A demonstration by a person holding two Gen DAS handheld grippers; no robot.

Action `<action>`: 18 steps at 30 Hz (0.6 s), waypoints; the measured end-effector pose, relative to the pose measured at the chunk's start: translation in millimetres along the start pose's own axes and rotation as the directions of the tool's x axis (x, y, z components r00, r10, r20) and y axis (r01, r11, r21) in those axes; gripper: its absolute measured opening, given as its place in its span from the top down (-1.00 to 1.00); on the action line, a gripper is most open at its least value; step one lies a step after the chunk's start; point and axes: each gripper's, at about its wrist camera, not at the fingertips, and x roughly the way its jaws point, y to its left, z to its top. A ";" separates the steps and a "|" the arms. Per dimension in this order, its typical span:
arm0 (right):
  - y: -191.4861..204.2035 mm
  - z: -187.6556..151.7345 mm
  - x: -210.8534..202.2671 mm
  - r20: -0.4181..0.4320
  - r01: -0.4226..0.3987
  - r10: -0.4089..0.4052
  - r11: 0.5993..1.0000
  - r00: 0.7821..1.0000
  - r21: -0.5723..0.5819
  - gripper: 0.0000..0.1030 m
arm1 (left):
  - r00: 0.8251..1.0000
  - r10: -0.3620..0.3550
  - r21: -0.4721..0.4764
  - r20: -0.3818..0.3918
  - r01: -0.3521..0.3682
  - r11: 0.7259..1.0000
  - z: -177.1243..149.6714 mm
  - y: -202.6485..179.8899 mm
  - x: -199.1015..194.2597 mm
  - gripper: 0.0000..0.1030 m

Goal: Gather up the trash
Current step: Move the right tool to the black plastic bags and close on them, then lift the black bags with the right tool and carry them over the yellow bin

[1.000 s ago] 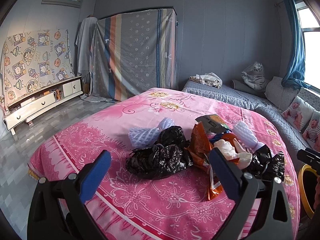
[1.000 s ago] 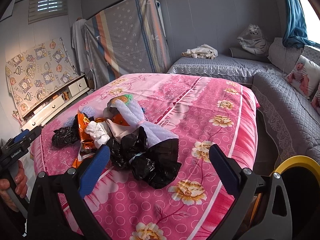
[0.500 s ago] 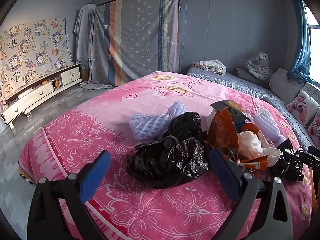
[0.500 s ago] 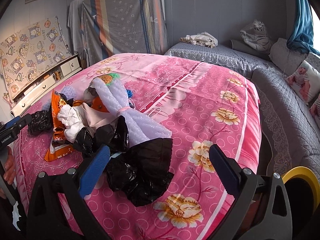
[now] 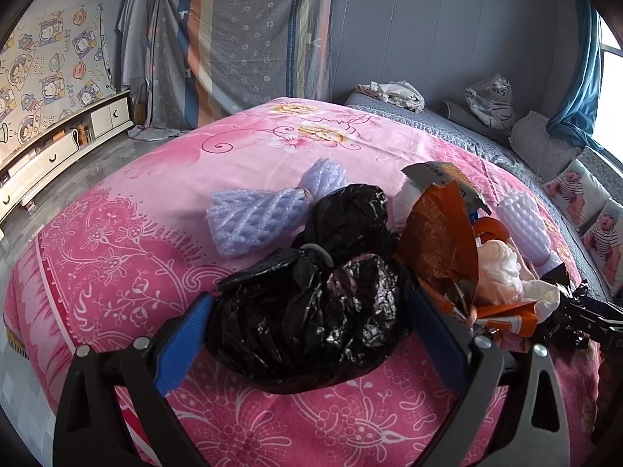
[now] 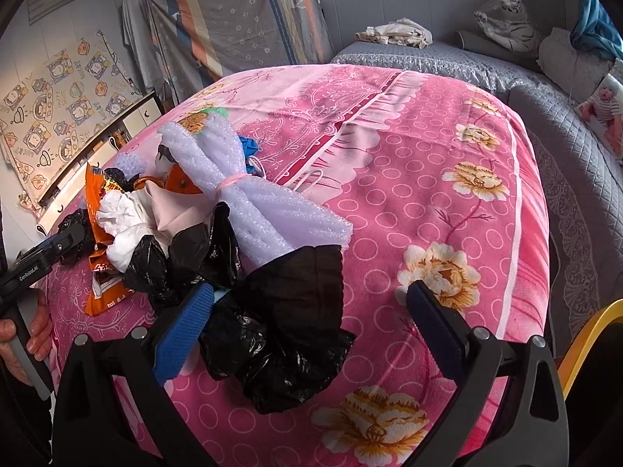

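Note:
A pile of trash lies on the pink bedspread (image 5: 117, 233). In the left wrist view a crumpled black plastic bag (image 5: 311, 311) sits between the open jaws of my left gripper (image 5: 309, 321); beside it are a lavender foam net (image 5: 257, 210), an orange snack wrapper (image 5: 440, 241) and white tissue (image 5: 502, 268). In the right wrist view my right gripper (image 6: 309, 317) is open around another black bag (image 6: 288, 323), its left pad touching the bag. A long white foam net (image 6: 249, 198), tissue (image 6: 124, 222) and the orange wrapper (image 6: 101, 272) lie behind.
A yellow-rimmed bin (image 6: 588, 334) stands at the bed's right edge. A grey quilted sofa (image 6: 545, 89) with pillows runs along the far right. A white low cabinet (image 5: 58, 148) lines the left wall. The other gripper's handle (image 6: 43, 257) shows at the left.
Both grippers have moved forward and down toward the pile. The black bags now sit between their open jaws.

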 end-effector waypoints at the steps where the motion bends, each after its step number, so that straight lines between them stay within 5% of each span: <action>1: 0.9 0.0 0.4 -0.003 -0.013 0.013 1.000 1.000 0.000 -0.84 | 1.000 -0.007 -0.001 -0.007 0.007 1.000 0.3 0.2 2.3 -0.82; 5: 9.0 -1.4 4.0 -0.016 -0.019 0.018 1.000 1.000 -0.024 -0.83 | 1.000 -0.018 0.013 -0.020 0.018 1.000 -0.2 -3.8 7.0 -0.57; 10: 13.9 -1.0 2.5 -0.030 -0.055 0.055 0.998 0.998 -0.012 -0.14 | 1.000 -0.017 0.022 -0.018 0.017 1.000 -1.7 -6.6 6.0 -0.06; 18: 23.6 -10.2 -11.0 -0.060 -0.114 0.112 0.993 0.992 -0.031 0.53 | 1.000 -0.007 -0.008 -0.004 0.006 1.000 -11.5 -2.4 -7.4 0.56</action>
